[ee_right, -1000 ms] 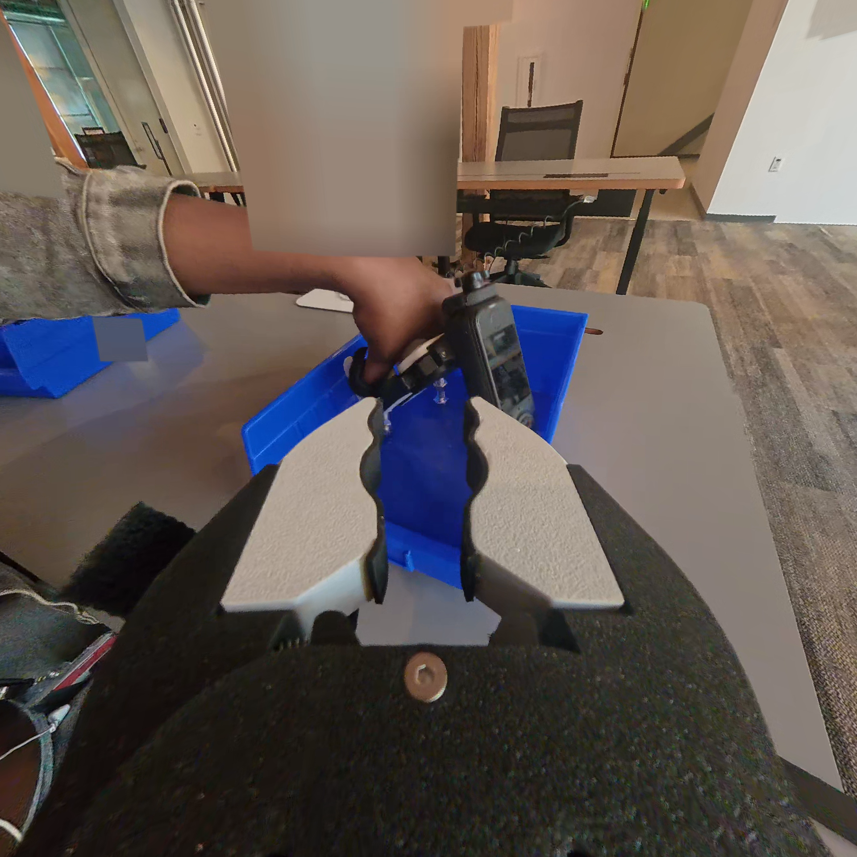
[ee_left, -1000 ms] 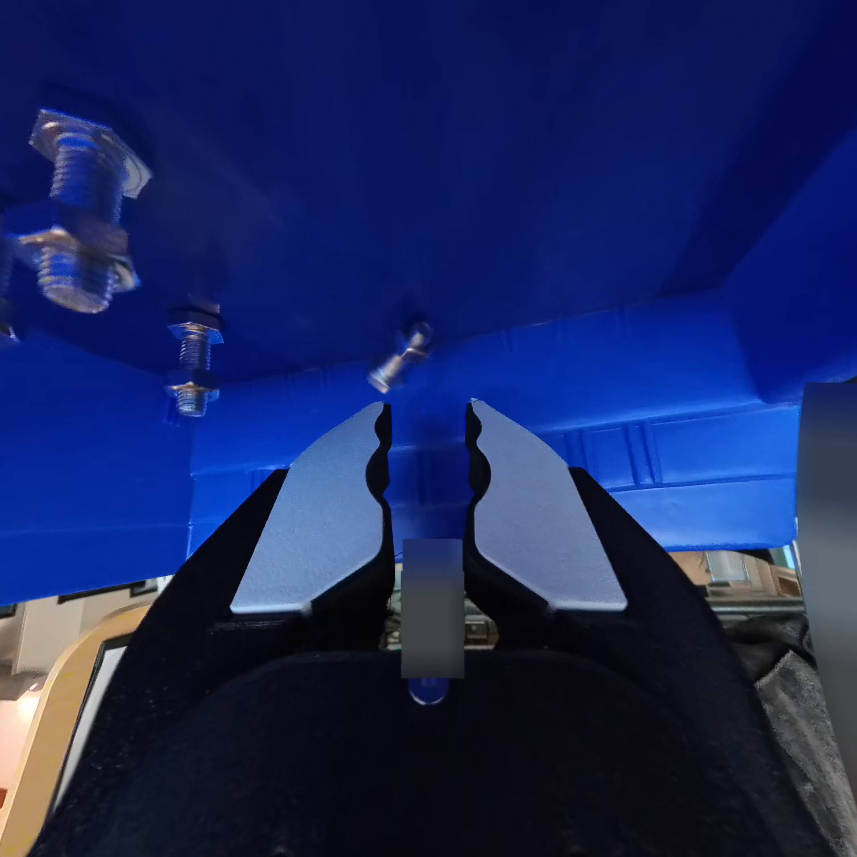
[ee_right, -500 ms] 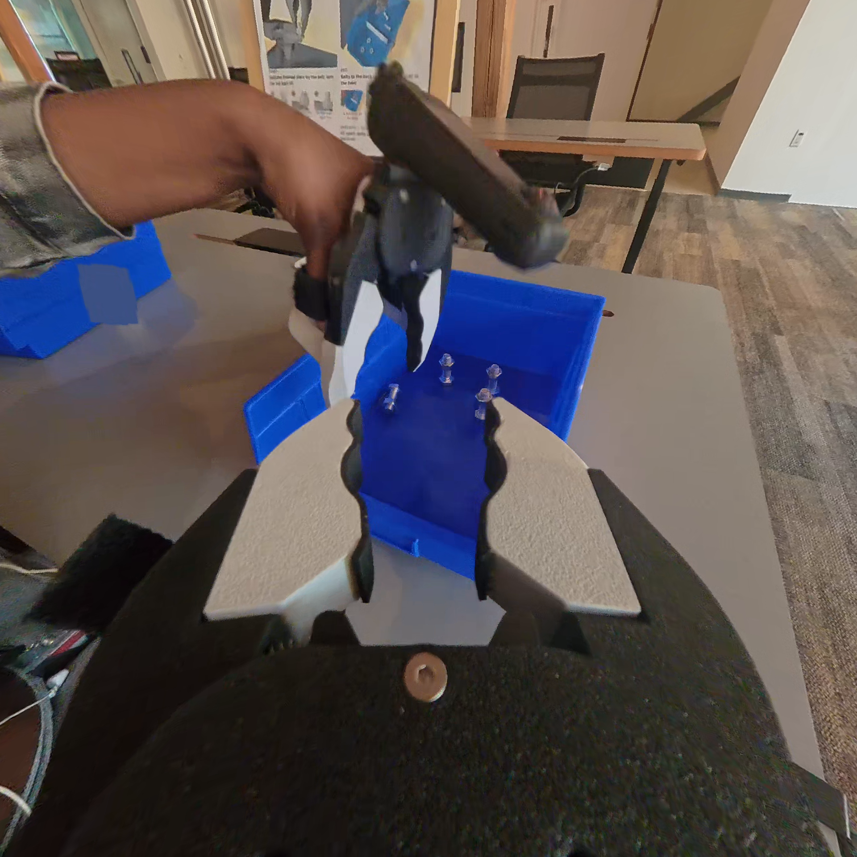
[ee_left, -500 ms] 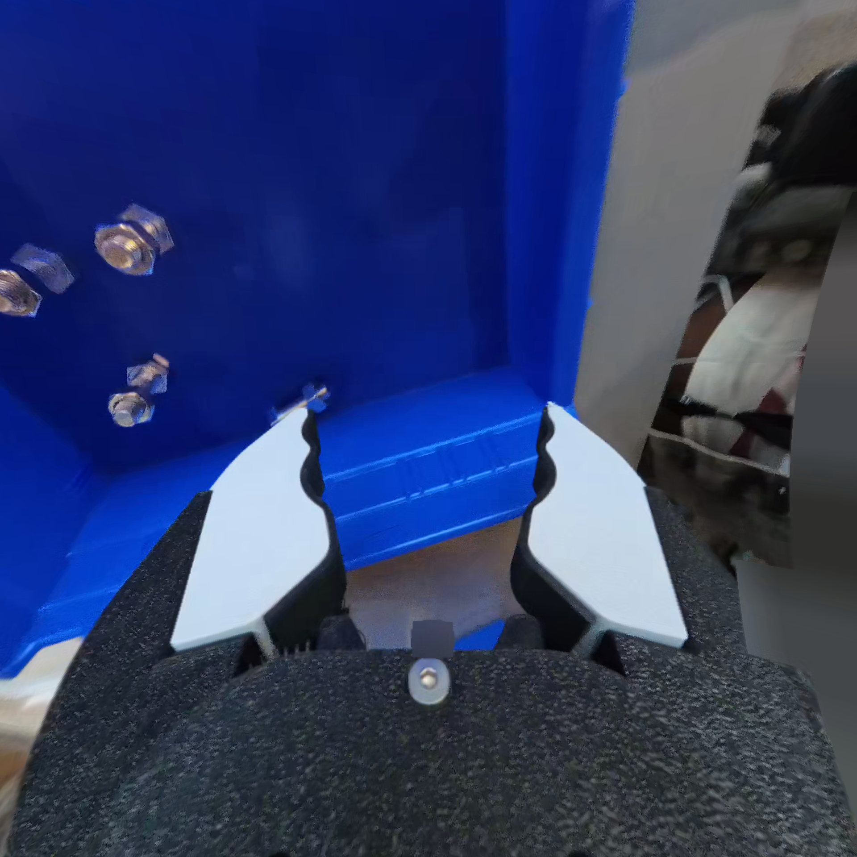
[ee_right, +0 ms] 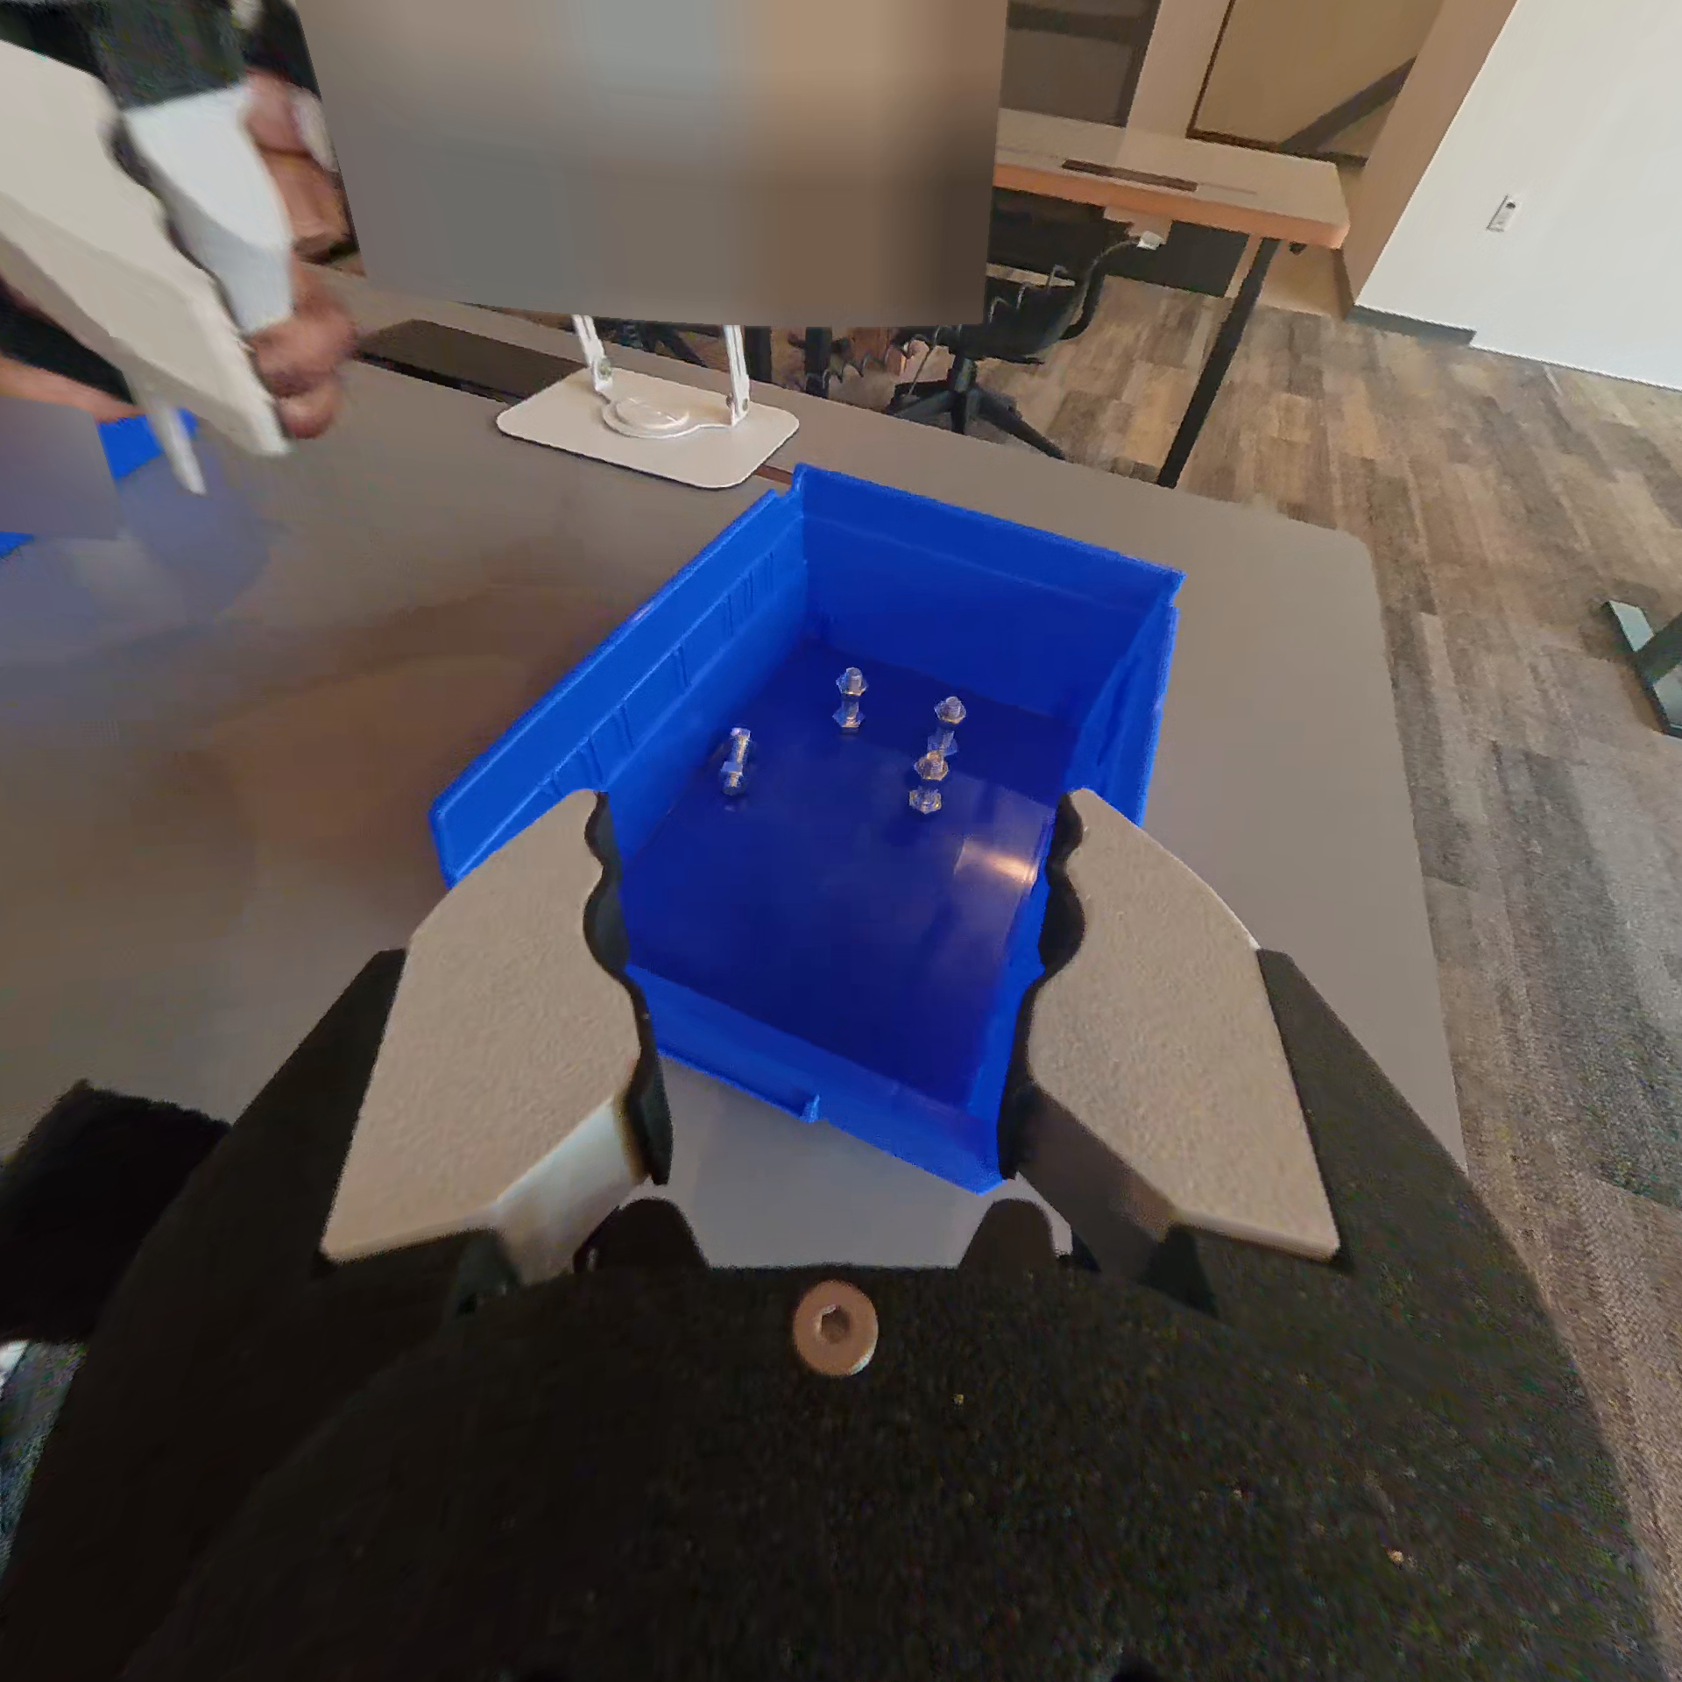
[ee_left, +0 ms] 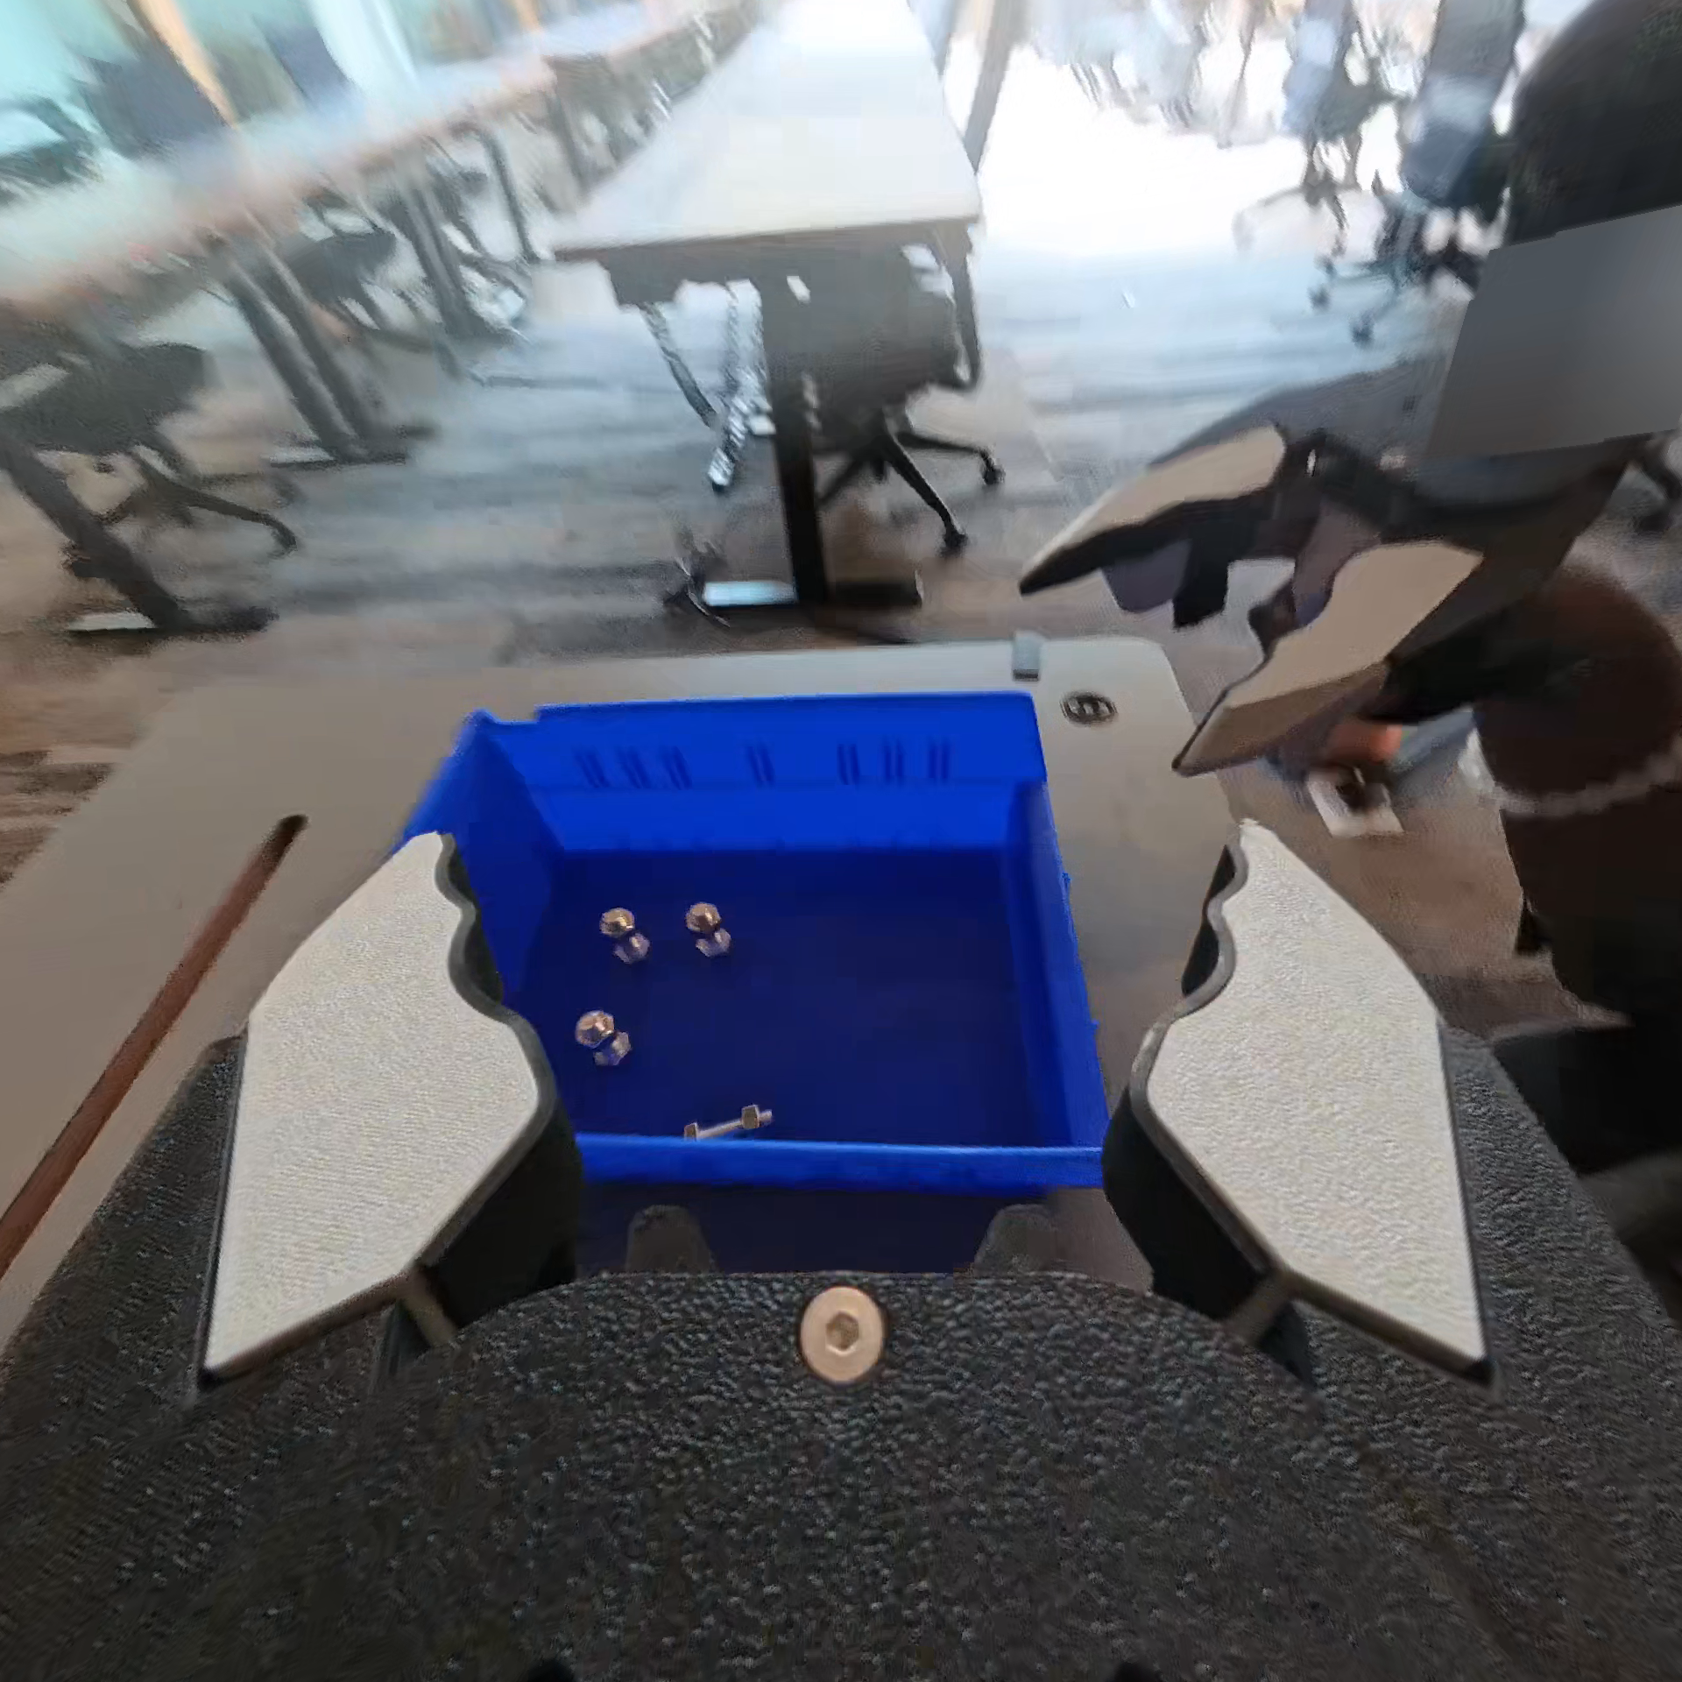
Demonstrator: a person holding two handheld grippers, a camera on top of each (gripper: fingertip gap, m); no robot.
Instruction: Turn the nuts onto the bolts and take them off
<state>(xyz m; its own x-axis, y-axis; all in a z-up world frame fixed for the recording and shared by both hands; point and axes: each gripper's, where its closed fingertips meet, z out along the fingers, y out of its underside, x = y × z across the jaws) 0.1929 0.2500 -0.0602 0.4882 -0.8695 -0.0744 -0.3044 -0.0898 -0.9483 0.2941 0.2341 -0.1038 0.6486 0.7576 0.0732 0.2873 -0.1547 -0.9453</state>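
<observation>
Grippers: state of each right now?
Left gripper: open, holding nothing, above the blue bin.
Right gripper: open, holding nothing.

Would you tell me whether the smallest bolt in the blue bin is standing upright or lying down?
Lying down: the smallest bolt rests flat by the blue bin's near wall, while the other three bolts stand upright.

We count one blue bin (ee_left: 801,774) on one grey table (ee_right: 273,728); four bolts inside it, three standing (ee_right: 848,696) with nuts on, one lying (ee_left: 728,1127); two grippers, left gripper (ee_left: 833,919) and right gripper (ee_right: 828,874); one white stand base (ee_right: 651,428).
</observation>
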